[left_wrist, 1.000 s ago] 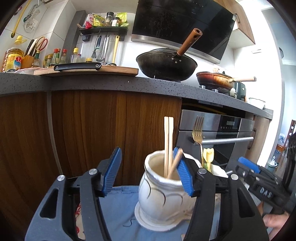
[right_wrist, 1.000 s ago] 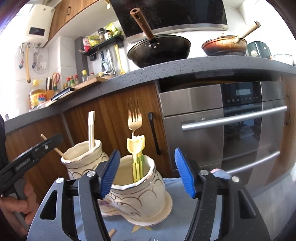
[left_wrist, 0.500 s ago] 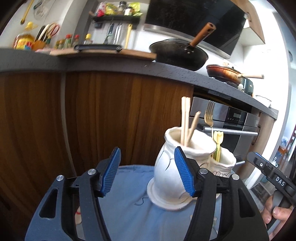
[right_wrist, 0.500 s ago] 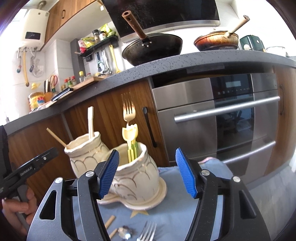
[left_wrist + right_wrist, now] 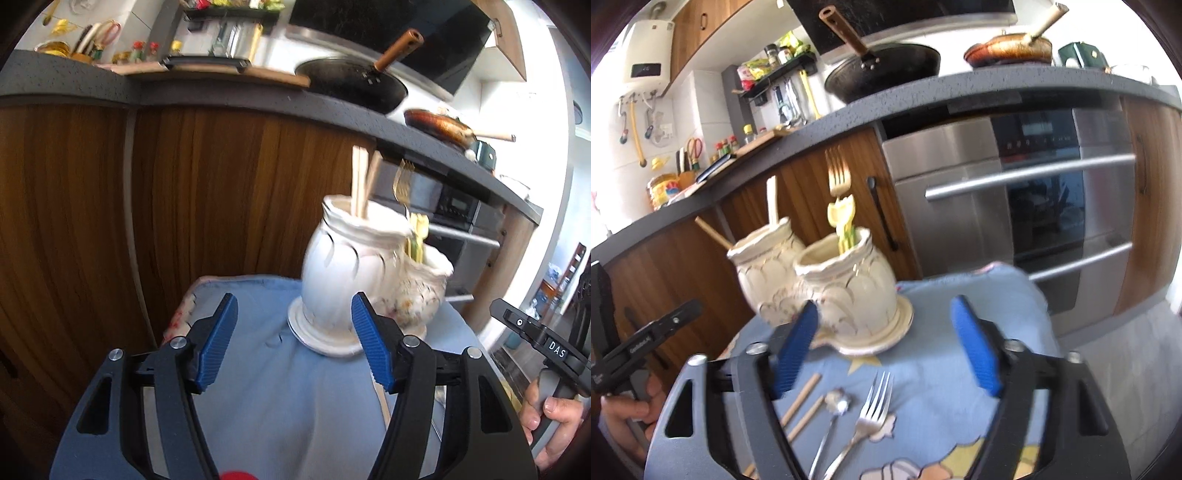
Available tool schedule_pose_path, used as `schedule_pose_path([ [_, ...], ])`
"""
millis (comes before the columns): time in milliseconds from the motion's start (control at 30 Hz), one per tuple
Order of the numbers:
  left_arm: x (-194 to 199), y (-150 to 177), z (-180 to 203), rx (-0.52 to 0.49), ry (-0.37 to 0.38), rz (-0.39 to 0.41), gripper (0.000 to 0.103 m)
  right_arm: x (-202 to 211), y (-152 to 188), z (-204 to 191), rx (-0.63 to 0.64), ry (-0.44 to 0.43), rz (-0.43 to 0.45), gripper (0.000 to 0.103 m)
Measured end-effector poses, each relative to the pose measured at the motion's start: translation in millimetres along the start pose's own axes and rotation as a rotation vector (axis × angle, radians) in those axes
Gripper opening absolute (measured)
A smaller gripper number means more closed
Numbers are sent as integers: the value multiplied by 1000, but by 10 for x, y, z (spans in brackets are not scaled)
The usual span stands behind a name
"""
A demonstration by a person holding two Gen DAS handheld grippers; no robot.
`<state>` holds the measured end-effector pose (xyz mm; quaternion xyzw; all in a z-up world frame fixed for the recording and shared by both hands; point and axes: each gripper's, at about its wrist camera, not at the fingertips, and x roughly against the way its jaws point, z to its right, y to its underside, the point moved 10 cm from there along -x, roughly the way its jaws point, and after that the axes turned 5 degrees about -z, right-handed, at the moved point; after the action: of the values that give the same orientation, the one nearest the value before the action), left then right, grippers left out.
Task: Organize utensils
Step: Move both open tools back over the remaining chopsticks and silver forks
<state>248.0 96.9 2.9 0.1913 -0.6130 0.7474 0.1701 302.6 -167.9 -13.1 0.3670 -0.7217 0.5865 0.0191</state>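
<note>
Two cream ceramic jars stand side by side on a blue cloth (image 5: 258, 398). The taller jar (image 5: 343, 273) holds wooden chopsticks (image 5: 360, 184). The other jar (image 5: 853, 291) holds a gold fork (image 5: 838, 177) and yellow-green utensils. A silver fork (image 5: 871, 413), a small spoon (image 5: 836, 402) and loose chopsticks (image 5: 803, 398) lie on the cloth below my right gripper (image 5: 884, 302). Its jaws are opening with nothing between them. My left gripper (image 5: 293, 297) hangs short of the taller jar, its jaws also opening and empty.
Wooden cabinet doors (image 5: 221, 203) and a steel oven (image 5: 1015, 206) rise just behind the cloth. A dark counter (image 5: 960, 88) above carries a black wok (image 5: 886, 70) and a pan (image 5: 1008, 48). A hand (image 5: 550, 413) grips the other tool's handle at the right.
Both cameras have drawn back and dipped, so the jars sit farther off. The fork, spoon and chopsticks on the cloth have come into the right wrist view. The right jaws stand wider.
</note>
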Motion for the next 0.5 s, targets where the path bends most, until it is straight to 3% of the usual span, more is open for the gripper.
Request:
schedule_pose_path([
  [100, -100, 184, 134, -33, 37, -86, 64, -16, 125, -10, -27, -36, -61, 79],
  [267, -284, 476, 358, -128, 38, -214, 64, -17, 303, -79, 2, -38, -133, 79],
  [500, -448, 749, 572, -217, 75, -326, 64, -180, 626, -100, 45, 2, -298, 70],
])
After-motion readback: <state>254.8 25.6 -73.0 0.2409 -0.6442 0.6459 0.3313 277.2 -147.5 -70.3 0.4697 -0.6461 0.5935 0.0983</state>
